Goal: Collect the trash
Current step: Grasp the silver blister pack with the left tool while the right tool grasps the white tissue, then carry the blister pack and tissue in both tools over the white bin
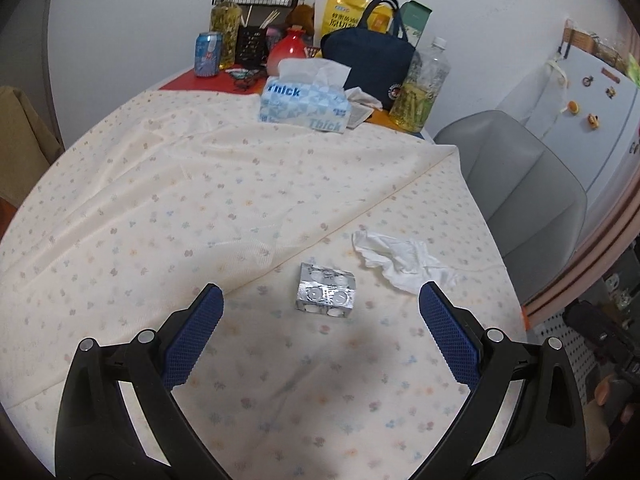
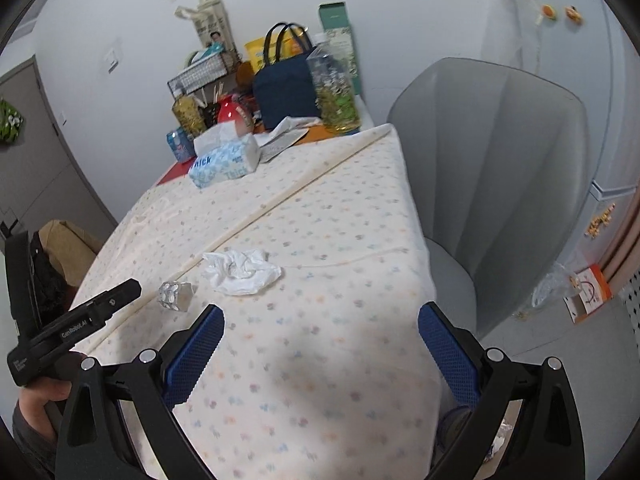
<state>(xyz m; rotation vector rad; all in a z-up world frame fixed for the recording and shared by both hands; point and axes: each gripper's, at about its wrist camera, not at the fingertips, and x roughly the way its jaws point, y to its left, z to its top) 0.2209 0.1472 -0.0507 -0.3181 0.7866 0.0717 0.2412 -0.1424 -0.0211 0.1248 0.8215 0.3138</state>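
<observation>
A folded silver pill blister pack [image 1: 326, 295] lies on the flowered tablecloth [image 1: 160, 200], just ahead of my left gripper [image 1: 320, 300], which is open and empty, its blue pads wide apart. A crumpled white tissue [image 1: 400, 262] lies to the right of the pack. In the right wrist view the same tissue [image 2: 240, 271] and blister pack [image 2: 175, 295] sit ahead and to the left of my right gripper [image 2: 320, 320], also open and empty. The left gripper's black body [image 2: 76, 328] shows at the left, held by a hand [image 2: 44, 396].
A blue tissue box [image 1: 306, 106], a navy bag [image 1: 370, 60], two bottles, a can [image 1: 208, 54] and other clutter crowd the table's far end. A grey chair [image 2: 500, 168] stands at the table's right side. A fridge with magnets [image 1: 580, 100] is beyond.
</observation>
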